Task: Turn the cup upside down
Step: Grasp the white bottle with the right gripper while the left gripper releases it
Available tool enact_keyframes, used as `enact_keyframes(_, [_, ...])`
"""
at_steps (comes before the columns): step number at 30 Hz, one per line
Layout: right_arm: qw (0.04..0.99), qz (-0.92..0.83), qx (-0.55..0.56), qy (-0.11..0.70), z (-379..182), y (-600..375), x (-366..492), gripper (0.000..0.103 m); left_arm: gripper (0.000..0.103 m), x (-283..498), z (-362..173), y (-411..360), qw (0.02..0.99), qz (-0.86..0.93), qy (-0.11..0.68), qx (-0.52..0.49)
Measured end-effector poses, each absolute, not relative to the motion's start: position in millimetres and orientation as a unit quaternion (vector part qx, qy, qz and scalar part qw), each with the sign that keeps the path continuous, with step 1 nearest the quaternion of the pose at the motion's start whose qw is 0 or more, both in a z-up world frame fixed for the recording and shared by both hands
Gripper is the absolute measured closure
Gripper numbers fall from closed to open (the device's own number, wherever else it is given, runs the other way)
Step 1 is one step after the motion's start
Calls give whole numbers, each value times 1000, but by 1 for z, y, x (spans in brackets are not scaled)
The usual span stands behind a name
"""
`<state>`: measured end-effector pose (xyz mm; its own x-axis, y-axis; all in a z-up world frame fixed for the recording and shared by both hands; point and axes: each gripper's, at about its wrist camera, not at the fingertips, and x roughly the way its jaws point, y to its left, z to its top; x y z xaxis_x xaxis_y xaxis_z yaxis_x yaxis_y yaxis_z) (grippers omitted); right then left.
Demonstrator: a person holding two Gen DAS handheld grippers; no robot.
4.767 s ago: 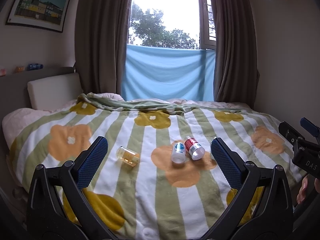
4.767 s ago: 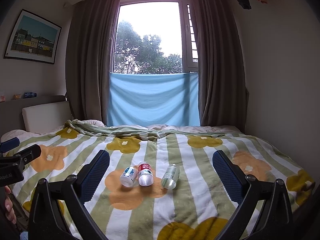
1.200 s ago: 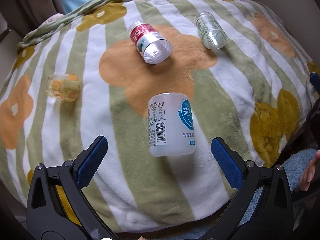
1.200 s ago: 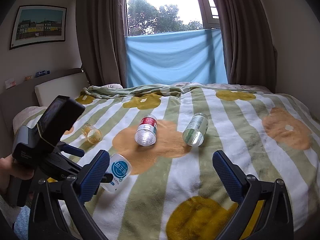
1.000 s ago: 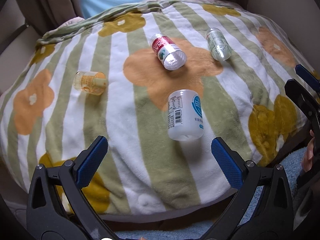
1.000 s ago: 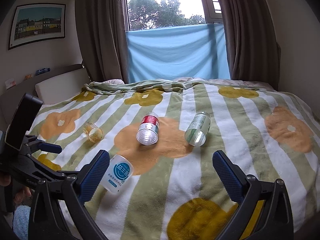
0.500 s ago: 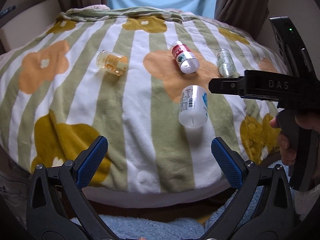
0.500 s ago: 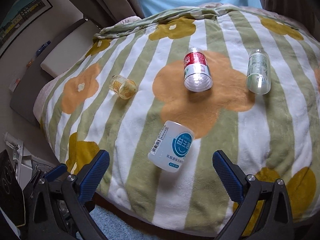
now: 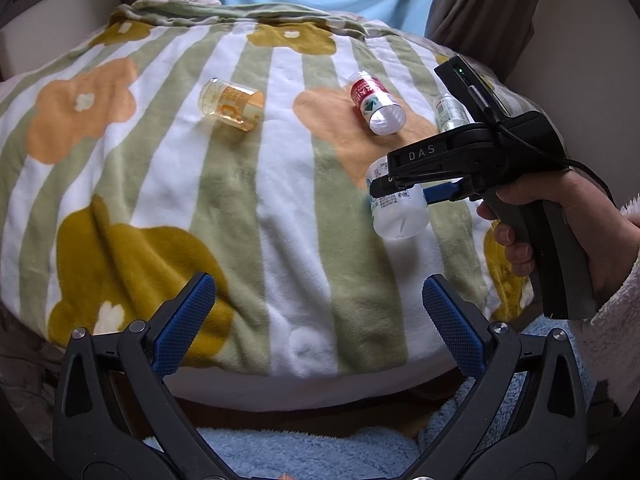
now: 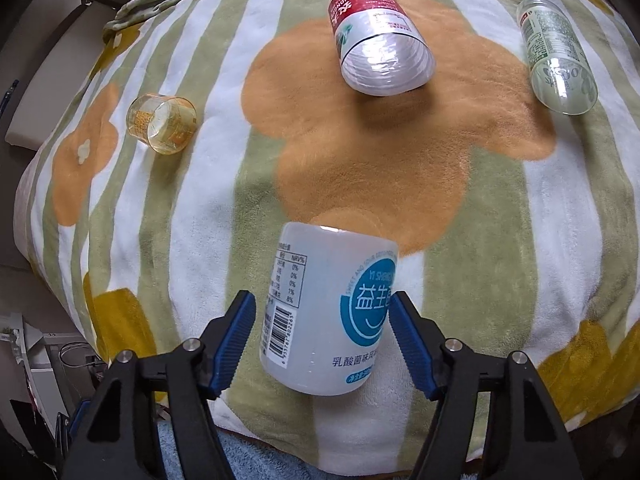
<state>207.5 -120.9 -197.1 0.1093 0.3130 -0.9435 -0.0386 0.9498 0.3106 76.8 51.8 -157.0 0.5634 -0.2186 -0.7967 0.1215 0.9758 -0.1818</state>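
A white plastic cup with a blue round label (image 10: 320, 312) lies on its side on the striped flower blanket (image 10: 460, 248). My right gripper (image 10: 320, 332) has its blue pads on both sides of the cup; the right pad touches it, the left pad sits a hair off. The left wrist view shows that cup (image 9: 398, 212) under the right gripper (image 9: 404, 192), held by a hand. My left gripper (image 9: 316, 312) is wide open and empty over the blanket's near edge.
Three other cups lie on their sides: an amber one (image 10: 162, 124) at left, a red-labelled one (image 10: 380, 52) at back, a green-labelled one (image 10: 556, 56) at right. Blue fluffy carpet (image 9: 304, 452) lies below the bed's edge.
My right gripper has come down to the white cup and narrowed its jaws around it. My left gripper has drawn back slightly and stays open.
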Motion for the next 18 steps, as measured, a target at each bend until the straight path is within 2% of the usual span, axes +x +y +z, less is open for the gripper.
enact_keyframes(4, [736,167,30,655,-185,-112,215,46,0,78,-159,59,882,-101,456,-67])
enact_keyframes(5, [741,188,-13,645,-178,-107,216,46,0,79,-159,60,881,-102,456,-69])
enact_keyframes(6, [748,227,-132,610,-164,-92,214,46,0,79,-160,60,881,-103,456,-70])
enact_keyframes(7, [748,227,-132,610,-164,-92,214,46,0,80,-160,61,880,-105,457,-71])
enact_keyframes(8, [745,250,-189,589,-159,-85,211,46,0,81,-161,60,879,-106,459,-72])
enact_keyframes(9, [723,297,-285,555,-153,-75,204,46,0,82,-163,60,878,-106,460,-72])
enact_keyframes(10, [723,297,-285,555,-153,-75,204,46,0,84,-164,59,878,-105,462,-71])
enact_keyframes(15, [613,388,-496,477,-172,-54,177,46,0,87,-170,54,874,-99,473,-59])
enact_keyframes(18, [551,420,-567,445,-193,-45,167,46,0,88,-175,55,872,-88,478,-58])
